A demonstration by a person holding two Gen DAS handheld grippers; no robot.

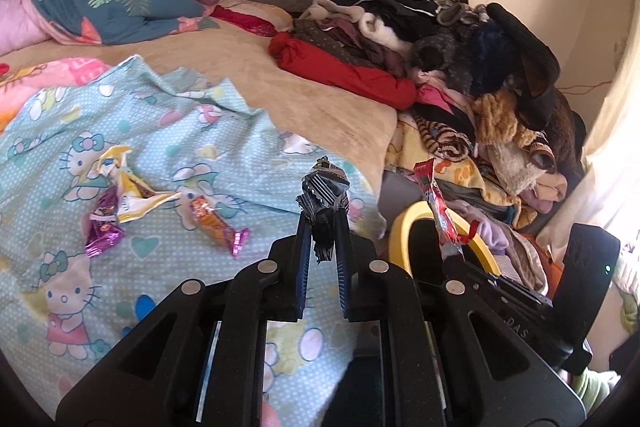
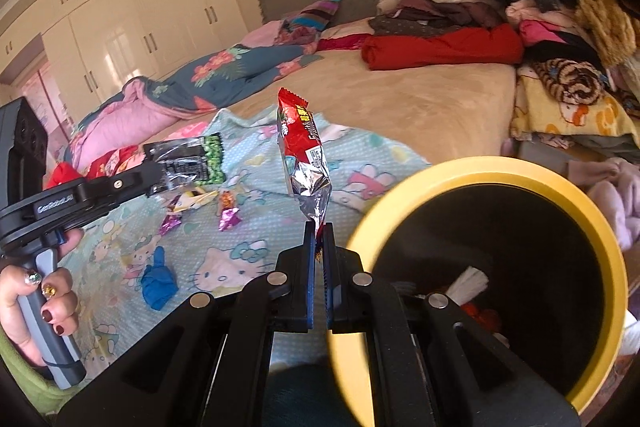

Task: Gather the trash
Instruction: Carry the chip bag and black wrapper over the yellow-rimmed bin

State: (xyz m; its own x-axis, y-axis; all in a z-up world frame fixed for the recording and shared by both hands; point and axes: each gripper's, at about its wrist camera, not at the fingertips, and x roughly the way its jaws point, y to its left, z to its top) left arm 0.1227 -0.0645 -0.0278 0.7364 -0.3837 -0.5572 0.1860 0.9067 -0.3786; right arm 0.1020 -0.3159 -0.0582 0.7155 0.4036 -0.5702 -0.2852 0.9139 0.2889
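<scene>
"GenRobot.AI" is read in white on the body of the left gripper (image 2: 160,171) in the right wrist view; "DAS" is embossed on the right gripper (image 1: 450,253) as seen from the left wrist view. Part of a word, something like "Fruit", is printed on the red and silver wrapper (image 2: 306,163); the rest cannot be made out. This wrapper is pinched at its lower end between the nearly closed jaws of the right gripper (image 2: 319,231) and is held upright just beside the yellow-rimmed bin (image 2: 472,167). A crumpled black wrapper (image 1: 324,187) is clamped in the left gripper (image 1: 322,227). Three candy wrappers (image 1: 120,203) are left lying on the Hello Kitty sheet (image 1: 72,115), and a blue glove (image 2: 158,285) is seen there too.
</scene>
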